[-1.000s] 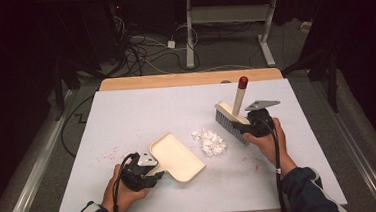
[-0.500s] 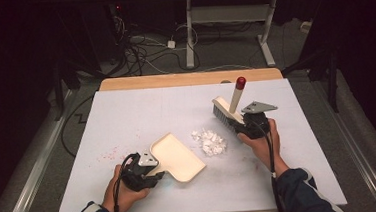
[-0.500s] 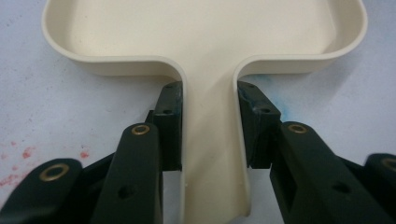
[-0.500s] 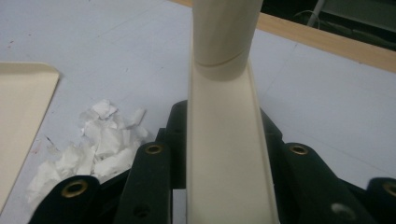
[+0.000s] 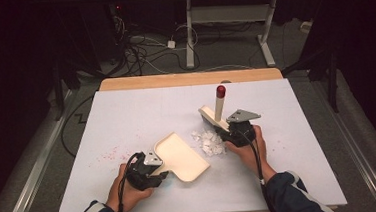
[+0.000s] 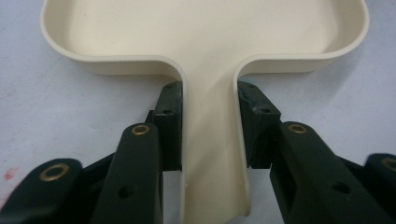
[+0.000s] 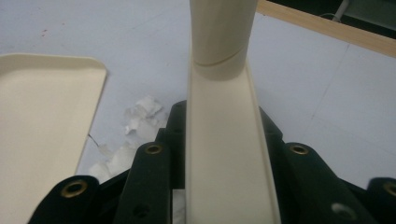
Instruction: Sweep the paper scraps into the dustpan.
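Sweeping step: left gripper (image 5: 148, 170) fingers clamp the dustpan (image 5: 182, 156) handle, right gripper (image 5: 238, 132) fingers clamp the brush (image 5: 215, 115) (upright); next, push scraps (image 5: 209, 142) panward.

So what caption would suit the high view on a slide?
Left fingers hold the cream dustpan; right fingers bring the brush to the paper scraps.

I see a smooth, slightly glossy cream plastic dustpan (image 6: 205, 42) beside torn white paper scraps (image 5: 209, 141). My brush (image 7: 219, 140) right of the dustpan looks the same satin plastic. The table (image 5: 126, 115) beneath is matt pale sheeting, edged with bare wood.
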